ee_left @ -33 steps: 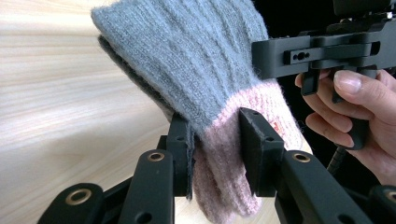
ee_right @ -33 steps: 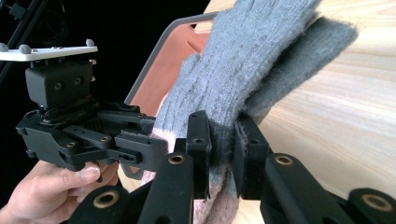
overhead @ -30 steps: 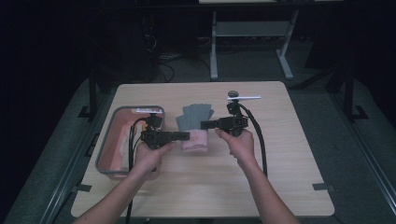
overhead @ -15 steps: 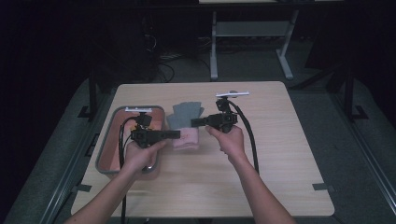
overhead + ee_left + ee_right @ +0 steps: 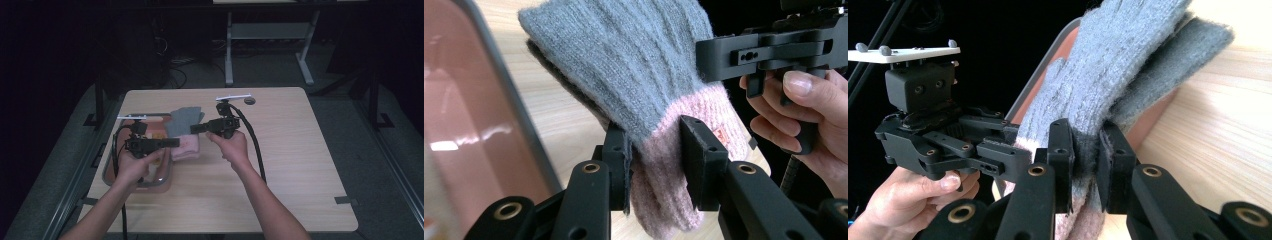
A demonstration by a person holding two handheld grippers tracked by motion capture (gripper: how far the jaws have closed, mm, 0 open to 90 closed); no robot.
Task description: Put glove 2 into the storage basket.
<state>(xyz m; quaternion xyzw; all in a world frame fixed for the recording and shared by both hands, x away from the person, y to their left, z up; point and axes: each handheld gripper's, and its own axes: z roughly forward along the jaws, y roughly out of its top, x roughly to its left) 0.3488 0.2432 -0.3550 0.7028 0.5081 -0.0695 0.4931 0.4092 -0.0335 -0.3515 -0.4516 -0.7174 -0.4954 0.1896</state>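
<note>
Both my hand-held grippers, left [image 5: 654,150] and right [image 5: 1085,150], pinch the glove [image 5: 649,85]; pulling apart could slip it free.

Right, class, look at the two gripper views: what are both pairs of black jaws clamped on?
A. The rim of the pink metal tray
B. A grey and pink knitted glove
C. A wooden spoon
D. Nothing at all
B: the left gripper pinches the pink cuff of the grey and pink knitted glove, and the right gripper is shut on its grey part.
</note>
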